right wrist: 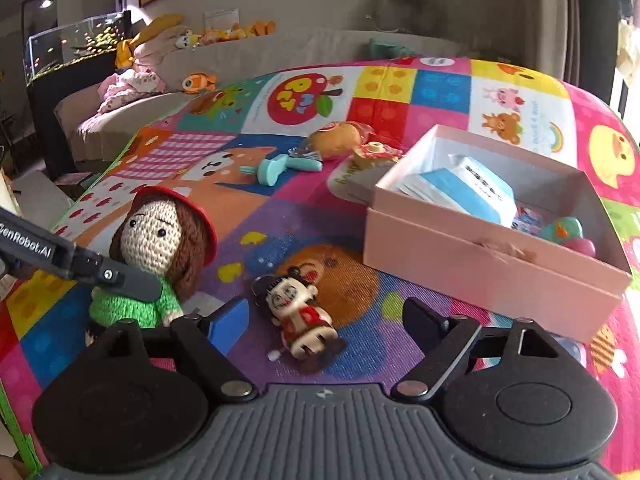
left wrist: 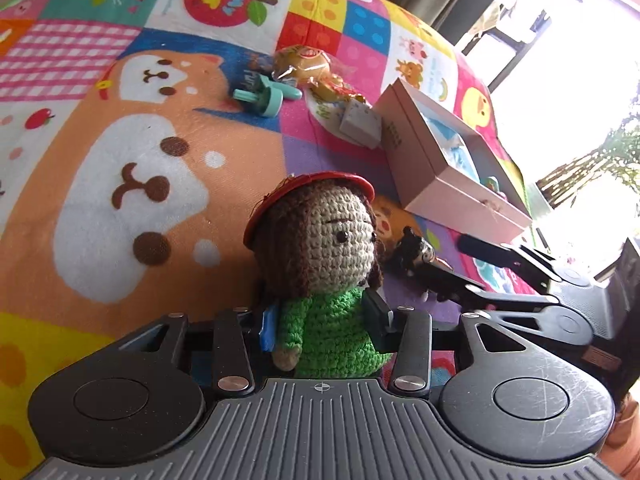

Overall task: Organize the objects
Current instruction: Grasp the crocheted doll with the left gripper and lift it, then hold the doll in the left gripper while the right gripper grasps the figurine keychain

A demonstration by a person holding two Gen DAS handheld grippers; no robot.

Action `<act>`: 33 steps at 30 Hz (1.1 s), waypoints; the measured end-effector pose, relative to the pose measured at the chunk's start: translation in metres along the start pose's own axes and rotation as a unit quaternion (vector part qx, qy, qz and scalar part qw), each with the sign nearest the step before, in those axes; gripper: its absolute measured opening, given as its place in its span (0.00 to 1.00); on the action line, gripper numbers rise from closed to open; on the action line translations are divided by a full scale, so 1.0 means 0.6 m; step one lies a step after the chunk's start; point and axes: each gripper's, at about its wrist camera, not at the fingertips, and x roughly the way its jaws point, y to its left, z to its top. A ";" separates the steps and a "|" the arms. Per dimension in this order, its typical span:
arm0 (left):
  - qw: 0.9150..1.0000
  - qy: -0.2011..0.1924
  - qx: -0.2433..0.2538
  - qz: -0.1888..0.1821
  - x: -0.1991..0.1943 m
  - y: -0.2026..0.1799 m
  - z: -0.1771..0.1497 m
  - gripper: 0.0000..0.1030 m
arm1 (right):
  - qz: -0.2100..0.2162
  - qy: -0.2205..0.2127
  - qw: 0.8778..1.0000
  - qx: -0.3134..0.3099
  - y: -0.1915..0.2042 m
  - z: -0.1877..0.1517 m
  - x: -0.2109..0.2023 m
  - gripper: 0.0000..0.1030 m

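Note:
My left gripper point(left wrist: 324, 320) is shut on the green body of a crochet doll point(left wrist: 320, 248) with brown hair and a red hat; the doll also shows in the right wrist view point(right wrist: 160, 240), with a left finger point(right wrist: 120, 278) across it. My right gripper point(right wrist: 320, 320) is open, its fingers either side of a small wind-up figure point(right wrist: 298, 316) lying on the mat; that figure shows in the left wrist view point(left wrist: 412, 254). An open pink box point(right wrist: 480, 256) holding a blue-and-white pack point(right wrist: 468, 192) and small toys stands to the right.
On the colourful play mat point(right wrist: 280, 220) lie a teal toy point(right wrist: 276, 168), a wrapped bun point(right wrist: 336, 140), a wrapped snack point(right wrist: 376, 154) and a small white box point(left wrist: 360, 124). A sofa with plush toys point(right wrist: 160, 60) and a fish tank point(right wrist: 76, 44) stand behind.

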 end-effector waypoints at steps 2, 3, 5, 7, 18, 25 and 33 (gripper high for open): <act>1.000 0.001 -0.010 -0.005 0.004 0.004 0.002 0.46 | 0.000 0.021 1.000 -0.004 0.008 0.006 0.019 0.58; 1.000 0.000 -0.010 -0.003 0.007 0.002 0.004 0.46 | -0.001 0.032 0.999 -0.003 0.010 0.005 0.025 0.48; 1.000 0.001 0.000 0.006 0.011 -0.008 0.006 0.46 | -0.007 0.048 0.999 0.006 0.008 0.000 0.025 0.38; 1.000 -0.002 0.008 0.017 0.017 -0.018 0.005 0.47 | -0.012 0.051 0.998 0.022 -0.005 -0.007 0.011 0.32; 0.984 -0.030 0.130 0.119 0.055 -0.095 -0.006 0.51 | -0.040 0.067 0.995 0.060 -0.043 -0.063 -0.077 0.30; 0.980 -0.038 0.149 0.124 0.058 -0.098 -0.012 0.53 | 0.001 0.026 1.000 0.017 0.005 -0.067 -0.102 0.61; 0.981 -0.056 0.146 0.114 0.055 -0.094 -0.022 0.53 | -0.021 0.024 0.999 0.031 -0.019 -0.079 -0.109 0.72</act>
